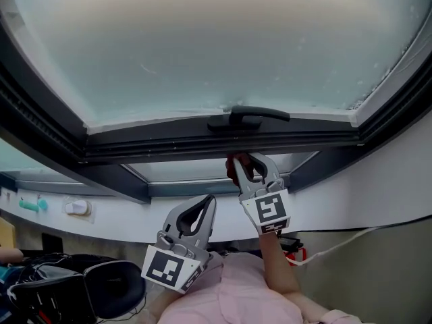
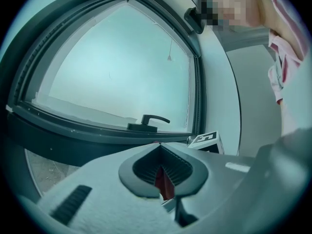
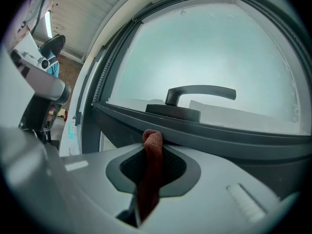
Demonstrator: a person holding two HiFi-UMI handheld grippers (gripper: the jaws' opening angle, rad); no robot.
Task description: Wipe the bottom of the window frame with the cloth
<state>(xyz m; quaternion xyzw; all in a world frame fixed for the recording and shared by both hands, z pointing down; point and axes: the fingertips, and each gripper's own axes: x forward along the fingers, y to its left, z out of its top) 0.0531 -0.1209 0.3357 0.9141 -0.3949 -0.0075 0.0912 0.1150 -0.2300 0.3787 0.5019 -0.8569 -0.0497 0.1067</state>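
Observation:
In the head view the dark window frame [image 1: 202, 144] runs across, with a black handle [image 1: 246, 117] on its bottom rail. My right gripper [image 1: 241, 160] is shut on a dark red cloth [image 1: 236, 159] and holds it up just under that rail, below the handle. The right gripper view shows the cloth [image 3: 152, 155] folded over between the jaws, its top touching the frame [image 3: 219, 135] beneath the handle [image 3: 195, 94]. My left gripper [image 1: 210, 201] hangs lower and to the left, shut with nothing in it. A red sliver shows beyond its jaws in the left gripper view [image 2: 160, 147].
A white ledge [image 1: 101, 214] runs below the window, with a teal item [image 1: 30, 204] on it at the left. A black bag [image 1: 74, 289] lies at the lower left. A white cable [image 1: 351, 238] and a red item [image 1: 297, 252] sit to the right of my right arm.

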